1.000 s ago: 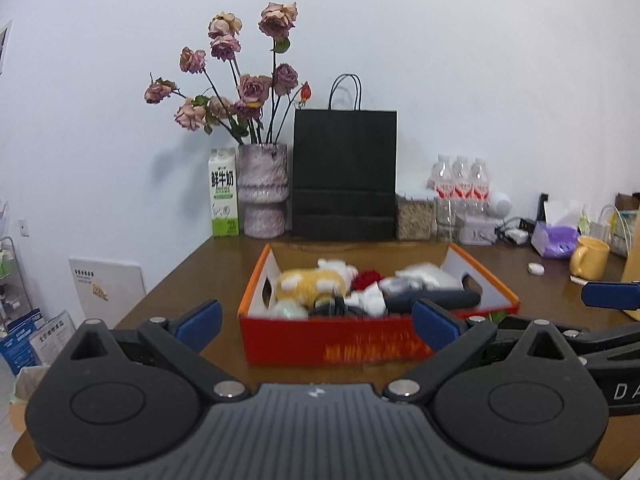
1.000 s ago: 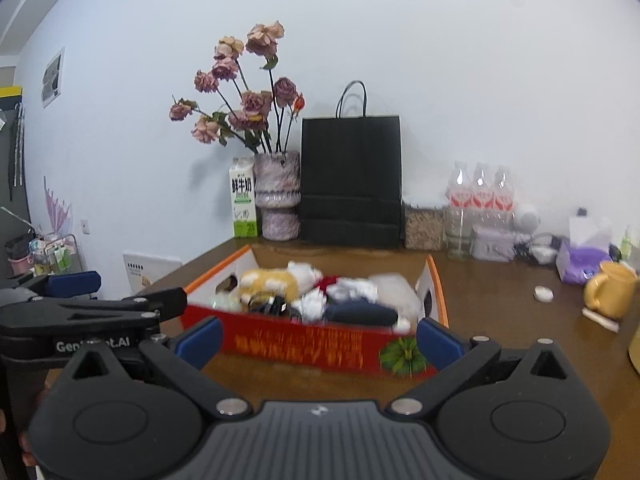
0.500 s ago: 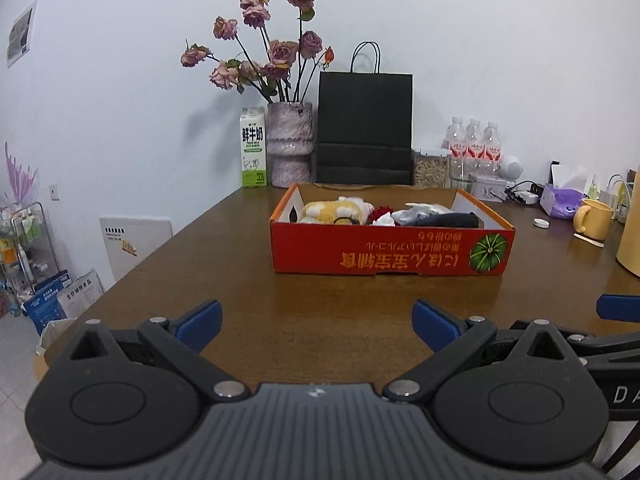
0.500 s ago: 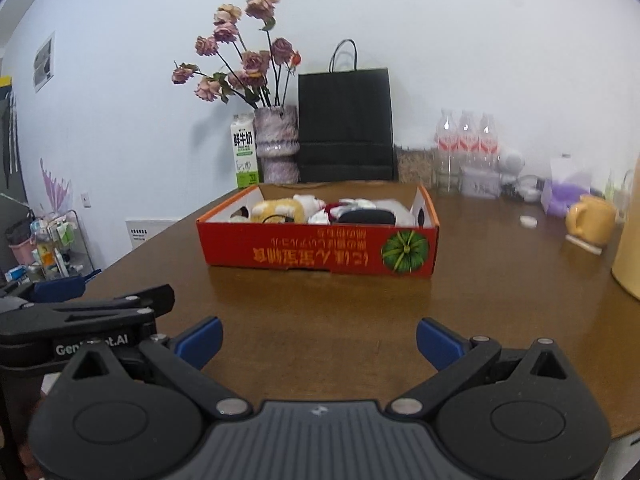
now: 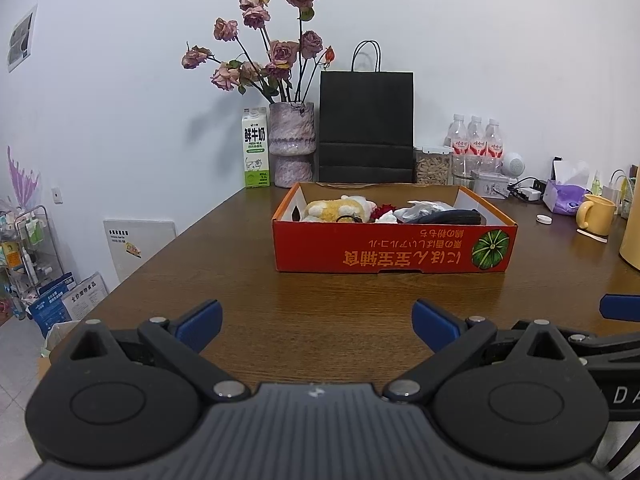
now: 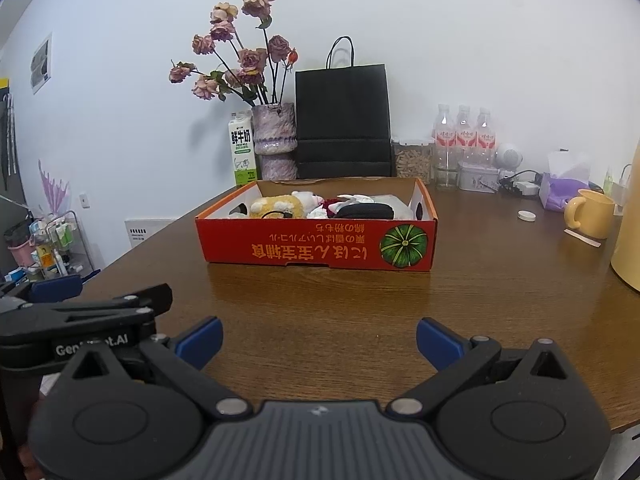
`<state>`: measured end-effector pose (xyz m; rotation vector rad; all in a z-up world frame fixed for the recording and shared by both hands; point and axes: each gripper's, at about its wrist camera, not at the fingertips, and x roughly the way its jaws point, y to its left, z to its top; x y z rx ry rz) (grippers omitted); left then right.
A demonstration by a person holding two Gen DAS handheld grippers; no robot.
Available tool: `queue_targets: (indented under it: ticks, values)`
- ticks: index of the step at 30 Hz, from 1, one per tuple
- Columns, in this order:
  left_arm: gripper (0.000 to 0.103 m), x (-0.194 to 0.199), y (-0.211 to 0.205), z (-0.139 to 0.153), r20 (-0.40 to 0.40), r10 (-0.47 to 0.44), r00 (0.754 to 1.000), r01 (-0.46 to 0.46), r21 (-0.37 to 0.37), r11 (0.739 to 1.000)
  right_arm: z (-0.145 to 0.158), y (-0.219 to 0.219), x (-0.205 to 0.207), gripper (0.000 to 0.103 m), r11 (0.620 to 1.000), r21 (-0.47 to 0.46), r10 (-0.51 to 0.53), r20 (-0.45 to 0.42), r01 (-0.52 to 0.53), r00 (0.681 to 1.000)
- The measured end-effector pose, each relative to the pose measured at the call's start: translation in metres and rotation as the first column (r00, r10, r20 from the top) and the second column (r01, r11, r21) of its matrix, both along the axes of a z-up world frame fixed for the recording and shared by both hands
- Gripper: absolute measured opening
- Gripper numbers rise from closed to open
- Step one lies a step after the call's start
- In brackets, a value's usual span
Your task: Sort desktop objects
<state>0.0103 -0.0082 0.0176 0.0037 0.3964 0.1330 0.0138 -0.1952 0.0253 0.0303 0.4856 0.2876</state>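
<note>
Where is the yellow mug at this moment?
In both views the yellow mug stands on the table's right side, right of the red box, near the purple tissue pack.

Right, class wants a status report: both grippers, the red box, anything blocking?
Left gripper open, empty. Right gripper open, empty. Red box on table, full, both grippers short of it. Bare table between, nothing blocking.

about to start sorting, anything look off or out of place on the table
The red box sits with its printed text and pumpkin picture upside down. Its contents are a loose jumble, a yellow plush toy among them. A small white cap lies by itself near the yellow mug.
</note>
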Motion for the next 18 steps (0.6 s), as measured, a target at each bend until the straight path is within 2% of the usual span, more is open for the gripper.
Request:
queue_targets:
  ticks: [18]
  values:
    - [0.103, -0.0016, 0.0001, -0.0013, 0.006, 0.003, 1.0, -0.003, 0.008, 1.0, -0.0011, -0.0003, 0.0004, 0.103, 1.0, 0.002, -0.001, -0.001, 0.001, 1.0]
